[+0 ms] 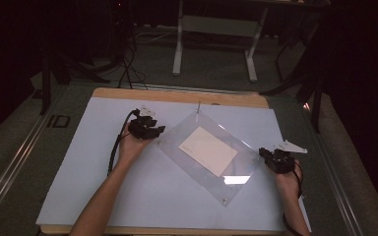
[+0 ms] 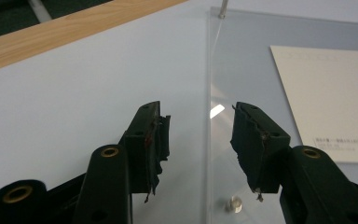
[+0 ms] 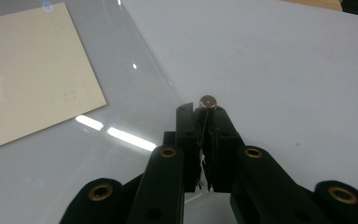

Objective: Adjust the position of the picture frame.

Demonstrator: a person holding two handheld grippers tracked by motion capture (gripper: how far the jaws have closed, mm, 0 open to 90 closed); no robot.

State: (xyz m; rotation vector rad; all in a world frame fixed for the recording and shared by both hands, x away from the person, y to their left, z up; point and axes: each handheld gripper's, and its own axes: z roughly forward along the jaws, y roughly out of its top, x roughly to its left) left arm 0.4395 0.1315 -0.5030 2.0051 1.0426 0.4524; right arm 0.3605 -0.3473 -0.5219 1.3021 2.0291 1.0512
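— Right gripper [image 3: 204,112] is clamped tight on that little metal pin [image 3: 208,101] at the near-right corner of the clear sheet [image 1: 204,147], jaws closed around its shaft just under the head. See it?

— Yes. And the left gripper [image 2: 200,140] is spread wide, straddling the sheet's left edge without touching it, with another small pin [image 2: 233,204] low between its jaws.

— So my guess is the pin is coming out, or going in. Either way I'd keep the pull straight along the shaft, no twisting, or the corner of the sheet lifts with it.

— The left one could help there: come down and pinch that edge so the sheet stays put on the white worktop [image 1: 103,162].

— Gently, though. The cream card [image 1: 207,151] lies under or on the sheet, in the middle, I can't tell which, and a shove would skew it.

— There's a pin [image 1: 199,104] standing at the far corner too.

— Then work one corner at a time.
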